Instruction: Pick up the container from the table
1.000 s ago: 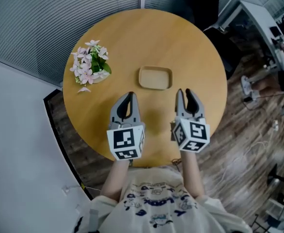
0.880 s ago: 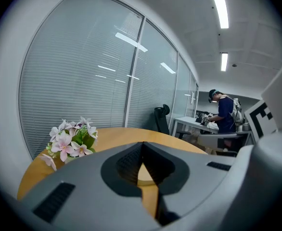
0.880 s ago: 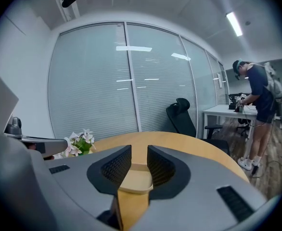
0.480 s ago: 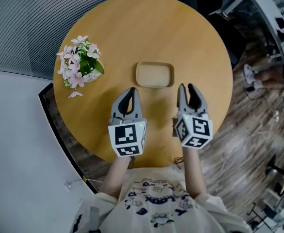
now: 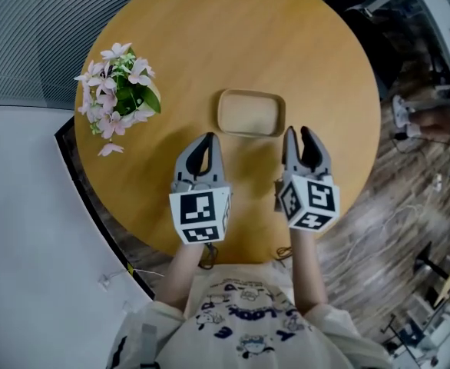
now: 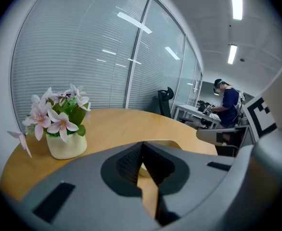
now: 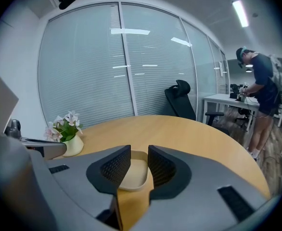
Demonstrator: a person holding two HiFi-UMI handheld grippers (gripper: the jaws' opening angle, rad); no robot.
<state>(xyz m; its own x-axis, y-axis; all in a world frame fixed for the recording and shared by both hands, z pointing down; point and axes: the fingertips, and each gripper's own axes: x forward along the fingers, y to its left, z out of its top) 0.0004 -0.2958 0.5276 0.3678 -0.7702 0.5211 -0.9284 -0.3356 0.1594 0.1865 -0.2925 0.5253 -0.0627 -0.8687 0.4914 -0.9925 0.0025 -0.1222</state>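
The container [image 5: 250, 113] is a shallow beige tray with rounded corners, lying empty near the middle of the round wooden table [image 5: 309, 44]. Both grippers hover over the near part of the table, just short of it. My left gripper [image 5: 203, 140] is off the tray's near left corner, its jaws shut on nothing. My right gripper [image 5: 302, 134] sits by the near right corner, open by a narrow gap. In the right gripper view the container [image 7: 134, 173] shows through the gap of that gripper [image 7: 139, 153]. In the left gripper view only the container's rim [image 6: 172, 143] peeks over the left gripper [image 6: 141, 146].
A cream pot of pink flowers [image 5: 117, 91] stands at the table's left edge, also seen as the flower pot [image 6: 66, 144]. Glass walls with blinds lie behind the table. A black office chair [image 7: 182, 102] and a person [image 7: 261, 90] at desks are farther off to the right.
Both grippers have edged a little closer to the container. The head view has shifted, so the table and flowers sit higher and more to the left. Jaw states look unchanged.
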